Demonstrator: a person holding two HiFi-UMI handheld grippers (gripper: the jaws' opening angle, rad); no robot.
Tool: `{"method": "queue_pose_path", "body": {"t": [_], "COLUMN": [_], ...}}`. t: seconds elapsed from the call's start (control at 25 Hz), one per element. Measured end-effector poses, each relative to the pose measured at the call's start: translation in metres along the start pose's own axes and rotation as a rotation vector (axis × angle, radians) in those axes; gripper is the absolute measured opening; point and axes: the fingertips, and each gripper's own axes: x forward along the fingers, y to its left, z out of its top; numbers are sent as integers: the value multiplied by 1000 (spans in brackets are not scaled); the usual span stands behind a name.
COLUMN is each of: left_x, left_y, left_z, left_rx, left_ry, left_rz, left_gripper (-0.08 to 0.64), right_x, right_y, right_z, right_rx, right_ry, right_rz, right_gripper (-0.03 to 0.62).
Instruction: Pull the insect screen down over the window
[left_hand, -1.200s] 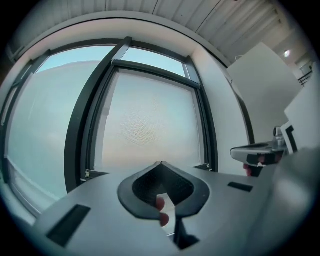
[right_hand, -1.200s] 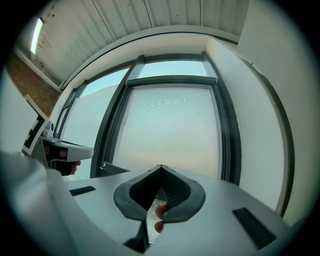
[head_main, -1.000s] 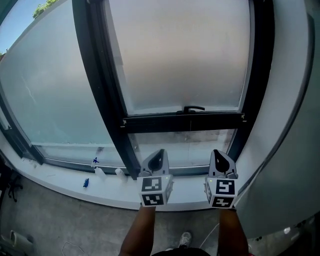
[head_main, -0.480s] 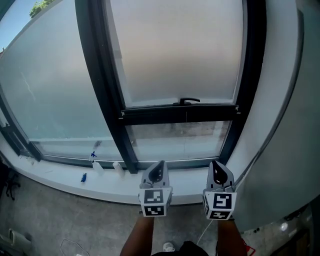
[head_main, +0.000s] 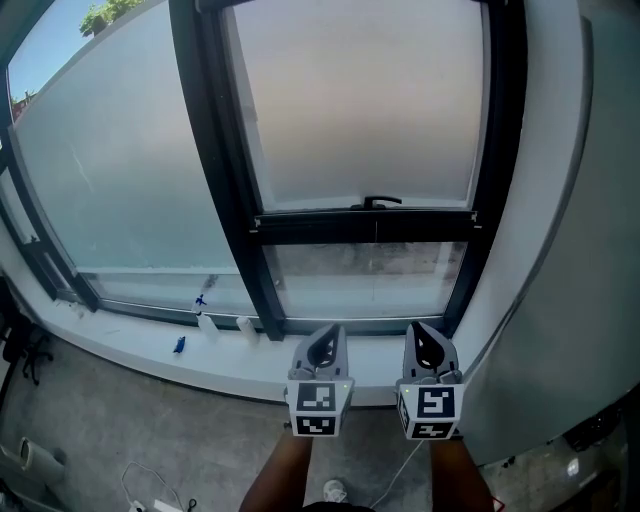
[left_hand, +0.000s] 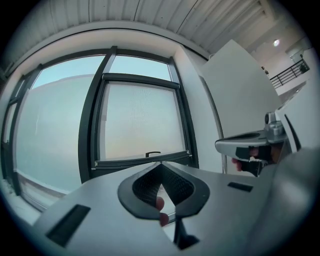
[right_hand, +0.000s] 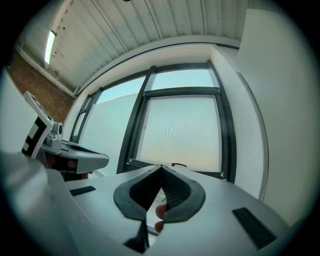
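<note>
The insect screen (head_main: 365, 110) covers most of the right window pane. Its dark bottom bar (head_main: 370, 226) carries a small black handle (head_main: 376, 202). A strip of bare glass (head_main: 365, 280) shows between the bar and the sill. Below the window and apart from the bar, my left gripper (head_main: 324, 343) and right gripper (head_main: 424, 342) hang side by side over the sill, both shut with nothing in them. The left gripper view has its shut jaws (left_hand: 161, 165) pointing at the handle (left_hand: 152, 153). From the right gripper (right_hand: 161, 168) the handle (right_hand: 178, 164) sits just above the jaw tips.
Two small bottles (head_main: 207, 325) (head_main: 246, 330) and a blue item (head_main: 178, 345) stand on the white sill (head_main: 240, 365). A white wall (head_main: 575, 250) rises close on the right. A wide fixed pane (head_main: 120, 180) lies to the left. Cables lie on the floor (head_main: 140, 480).
Both grippers have dropped lower and come closer together, away from the screen's bar. The bar keeps the same height on the window.
</note>
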Motion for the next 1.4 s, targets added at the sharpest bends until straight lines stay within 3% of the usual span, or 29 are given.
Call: {"method": "queue_pose_path", "body": {"t": [0.2,0.64,1.4], "left_x": [-22,-60,-98], "left_y": [-27,-74,-80], "left_z": [-7,-24,-36], "left_rx": [-14,-43,-26], "left_ry": [9,51,78], "left_rz": [-3,3,31], "left_gripper": [3,3,3], "right_x": [-32,-89,-119], "right_y": [-12,-24,-1], "right_z": [-6,-28,-32], "right_rx": [38,-22,-6], "right_ry": [6,56,52], "right_rz": [12,-2,25], "right_gripper": [5,3,3]}}
